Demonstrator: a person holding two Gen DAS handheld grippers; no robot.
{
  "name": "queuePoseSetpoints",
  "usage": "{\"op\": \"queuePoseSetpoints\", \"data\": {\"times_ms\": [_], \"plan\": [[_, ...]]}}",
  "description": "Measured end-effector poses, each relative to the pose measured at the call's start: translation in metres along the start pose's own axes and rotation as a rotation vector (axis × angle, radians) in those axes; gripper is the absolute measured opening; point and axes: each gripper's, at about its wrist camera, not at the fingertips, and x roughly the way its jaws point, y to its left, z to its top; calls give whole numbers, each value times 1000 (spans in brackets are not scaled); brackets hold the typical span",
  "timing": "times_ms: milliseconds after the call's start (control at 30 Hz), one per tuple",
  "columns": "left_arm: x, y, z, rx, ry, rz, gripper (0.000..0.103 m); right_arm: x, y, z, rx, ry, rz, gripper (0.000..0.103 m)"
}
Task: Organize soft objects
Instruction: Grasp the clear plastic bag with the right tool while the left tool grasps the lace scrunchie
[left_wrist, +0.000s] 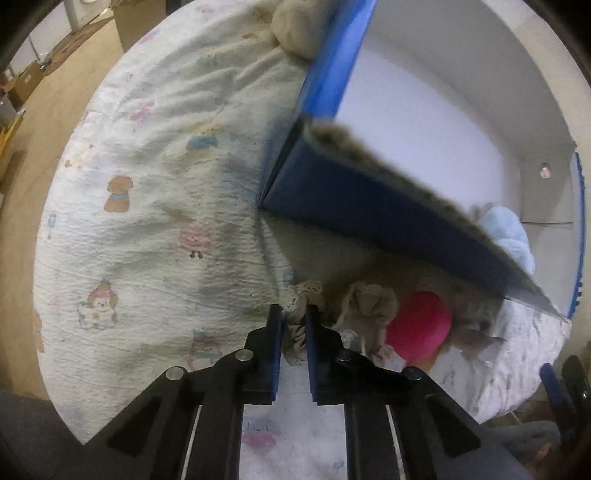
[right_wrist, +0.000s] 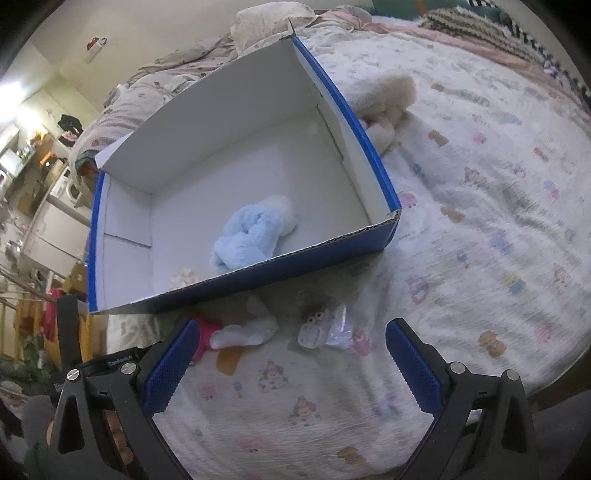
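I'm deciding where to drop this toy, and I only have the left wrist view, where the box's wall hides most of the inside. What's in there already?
Observer: A light blue plush lies on the floor of the box, close to its near blue wall. The far half of the floor is bare.
Operator: My left gripper is shut on the beige cloth toy. Is the right gripper free to help?
Observer: Yes. The right gripper hangs over the bedsheet in front of the box, its jaws wide open and gripping nothing.
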Motion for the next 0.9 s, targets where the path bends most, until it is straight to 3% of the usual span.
{"op": "queuePoseSetpoints", "data": {"times_ms": [200, 333, 400, 433, 567, 900], "plan": [[-38, 9, -12, 13, -77, -52, 9, -2, -15, 0, 48, 10, 25, 103], [-71, 17, -26, 52, -164, -14, 9, 2, -31, 0, 128, 37, 30, 103], [-81, 22, -26, 70, -198, -6, 9, 9, -37, 0, 164, 63, 19, 89], [-86, 22, -27, 75, -213, -8, 9, 14, -39, 0, 179, 81, 7, 87], [-92, 24, -20, 65, -213, -27, 9, 35, -41, 1, 191, 141, -43, 82], [-85, 19, -19, 97, -211, 11, 9, 89, -16, 6, 103, 239, -131, 82]]}}
